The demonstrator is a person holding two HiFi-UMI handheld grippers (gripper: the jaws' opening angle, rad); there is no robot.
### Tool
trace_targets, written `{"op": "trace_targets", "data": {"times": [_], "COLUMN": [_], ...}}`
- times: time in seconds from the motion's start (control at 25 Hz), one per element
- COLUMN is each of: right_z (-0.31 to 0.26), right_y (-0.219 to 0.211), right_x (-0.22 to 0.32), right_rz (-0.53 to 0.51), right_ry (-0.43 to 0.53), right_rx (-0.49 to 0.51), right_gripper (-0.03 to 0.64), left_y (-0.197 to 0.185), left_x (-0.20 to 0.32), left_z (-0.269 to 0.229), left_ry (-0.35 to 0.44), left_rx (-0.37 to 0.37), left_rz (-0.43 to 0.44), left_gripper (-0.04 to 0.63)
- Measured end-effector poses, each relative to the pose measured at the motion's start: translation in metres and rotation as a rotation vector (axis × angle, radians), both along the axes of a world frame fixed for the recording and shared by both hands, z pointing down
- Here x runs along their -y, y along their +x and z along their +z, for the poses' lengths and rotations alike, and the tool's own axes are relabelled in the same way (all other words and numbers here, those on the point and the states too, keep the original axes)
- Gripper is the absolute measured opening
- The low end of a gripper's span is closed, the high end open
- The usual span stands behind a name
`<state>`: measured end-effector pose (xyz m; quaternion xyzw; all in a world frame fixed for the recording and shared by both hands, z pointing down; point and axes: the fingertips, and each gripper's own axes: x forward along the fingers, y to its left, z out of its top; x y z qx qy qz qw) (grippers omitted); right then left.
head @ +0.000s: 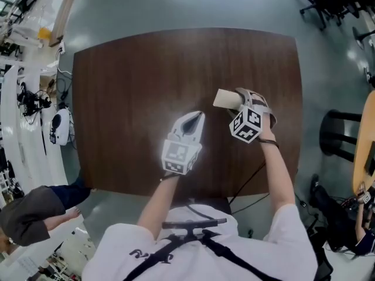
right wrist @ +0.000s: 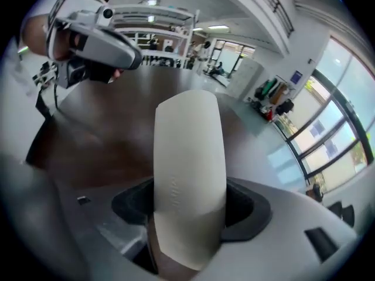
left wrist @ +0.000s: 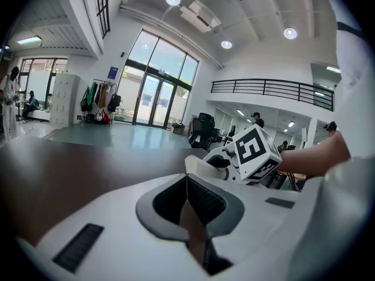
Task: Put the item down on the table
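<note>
A cream-white paper roll (right wrist: 188, 174) is clamped between the jaws of my right gripper (right wrist: 190, 215), sticking out forward over the dark brown table (head: 135, 81). In the head view the roll (head: 225, 99) pokes out to the left of the right gripper (head: 246, 107), above the table's right half. My left gripper (head: 192, 123) hovers just left of it, jaws pressed together with nothing between them. In the left gripper view the shut left gripper (left wrist: 187, 198) points toward the roll (left wrist: 202, 167) and the right gripper's marker cube (left wrist: 253, 151).
A white bench with cables and gear (head: 29, 110) runs along the table's left side. Office chairs (head: 331, 4) stand at the far right and a black stool (head: 340, 133) to the right. A black cable (head: 249, 180) hangs off the table's near edge.
</note>
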<state>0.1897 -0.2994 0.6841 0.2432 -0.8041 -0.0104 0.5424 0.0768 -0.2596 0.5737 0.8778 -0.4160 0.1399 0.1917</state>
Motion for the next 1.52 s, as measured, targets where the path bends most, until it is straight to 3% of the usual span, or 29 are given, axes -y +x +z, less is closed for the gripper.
{"op": "trace_targets", "data": {"times": [0.12,0.32,0.72,1.16,1.32,1.52], "right_z": [0.018,0.044,0.058,0.055,0.041,-0.001], "right_y": [-0.003,0.000,-0.003,0.001,0.006,0.004], "right_x": [-0.005,-0.007,-0.004,-0.002,0.001,-0.006], "right_rz": [-0.145,-0.252,-0.276,-0.251,-0.225,-0.132], "right_ry": [-0.067,-0.201,-0.289,-0.278,-0.223,-0.123], "right_rx": [-0.078,-0.158,-0.183,-0.140,-0.146,-0.048], "right_gripper": [0.321,0.321,0.321,0.321,0.322,0.321], "left_y": [-0.007,-0.011,-0.019,-0.023,-0.026,-0.029], "left_x": [-0.002,-0.002,0.000,-0.007,-0.009,-0.021], "left_z": [0.015,0.032,0.044,0.044,0.033,0.008], "left_ry": [-0.026,-0.059,-0.091,-0.106,-0.087,-0.050], "left_rx": [0.004,0.017,0.021,0.039,0.031,0.020], "left_rz": [-0.019,-0.034,-0.047,-0.044,-0.038,-0.035], "left_gripper": [0.012,0.012,0.012,0.012,0.012,0.012]}}
